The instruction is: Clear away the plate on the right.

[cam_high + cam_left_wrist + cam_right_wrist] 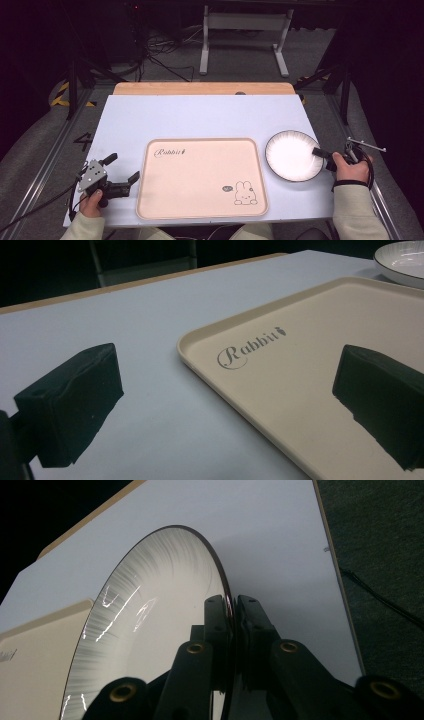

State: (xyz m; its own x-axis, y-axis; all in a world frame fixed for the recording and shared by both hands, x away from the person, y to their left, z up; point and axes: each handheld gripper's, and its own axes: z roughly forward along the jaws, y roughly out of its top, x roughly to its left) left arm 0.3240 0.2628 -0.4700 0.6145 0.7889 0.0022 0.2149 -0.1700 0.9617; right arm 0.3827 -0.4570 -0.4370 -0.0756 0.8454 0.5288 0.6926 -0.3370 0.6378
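Right tongs (231,630) clamp the plate's (290,152) rim beside the tray (200,210); left tongs (121,169) gape wide.

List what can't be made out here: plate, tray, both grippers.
- plate: underside hidden in the high view; in the right gripper view its lower part is covered by the right gripper, so whether it is lifted off the table is unclear.
- tray: near and right corners cut off by the left gripper view's edges.
- left gripper: jaws stand apart; small grey print beside the tray's rabbit is too small to read.
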